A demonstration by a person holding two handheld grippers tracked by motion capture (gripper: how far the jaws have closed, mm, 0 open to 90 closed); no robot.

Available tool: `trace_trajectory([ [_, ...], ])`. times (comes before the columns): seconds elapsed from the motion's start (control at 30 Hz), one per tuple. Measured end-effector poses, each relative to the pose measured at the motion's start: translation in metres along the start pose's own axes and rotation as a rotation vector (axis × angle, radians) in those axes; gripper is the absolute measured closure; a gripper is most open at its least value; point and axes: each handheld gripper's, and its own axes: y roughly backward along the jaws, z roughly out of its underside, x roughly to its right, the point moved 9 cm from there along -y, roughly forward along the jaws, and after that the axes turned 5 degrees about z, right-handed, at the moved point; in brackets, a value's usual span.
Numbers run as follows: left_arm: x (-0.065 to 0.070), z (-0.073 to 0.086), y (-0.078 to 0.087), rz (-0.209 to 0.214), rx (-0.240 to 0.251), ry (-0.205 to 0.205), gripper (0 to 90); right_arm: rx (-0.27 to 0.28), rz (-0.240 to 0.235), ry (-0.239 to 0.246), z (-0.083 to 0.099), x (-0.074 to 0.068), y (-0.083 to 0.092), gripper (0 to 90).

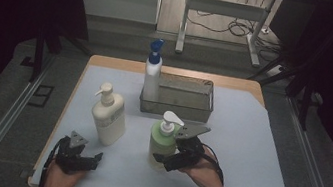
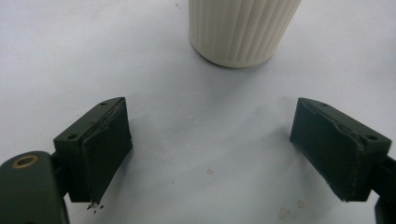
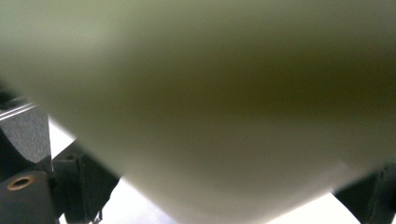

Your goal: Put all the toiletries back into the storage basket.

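Right gripper jaws around green pump bottle, upright on table.

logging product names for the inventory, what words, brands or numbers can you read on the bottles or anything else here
No text can be read anywhere.
Cream pump bottle: a pale label patch on its front, too small and blurred to read.
Green pump bottle, at the right claw: no print visible.
Blue-pump bottle and metal tray: no print visible.

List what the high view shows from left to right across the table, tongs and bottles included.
Left tongs → cream pump bottle → blue-capped pump bottle → green pump bottle → right tongs, set around the green bottle. The metal tray spans several of these, so it is left out.
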Motion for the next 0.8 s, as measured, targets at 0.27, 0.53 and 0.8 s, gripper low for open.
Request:
trace_trajectory([
  [0.27, 0.000, 0.000, 0.000, 0.000, 0.000, 0.000, 12.0, -0.005, 0.025, -0.001, -0.002, 0.000, 0.000, 10.6],
  [0.53, 0.000, 0.000, 0.000, 0.000, 0.000, 0.000, 12.0, -0.031, 0.076, -0.001, -0.005, 0.002, 0.001, 11.7],
  [0.8, 0.000, 0.000, 0.000, 0.001, 0.000, 0.001, 12.0, -0.021, 0.106, -0.005, -0.015, 0.009, 0.007, 12.0],
])
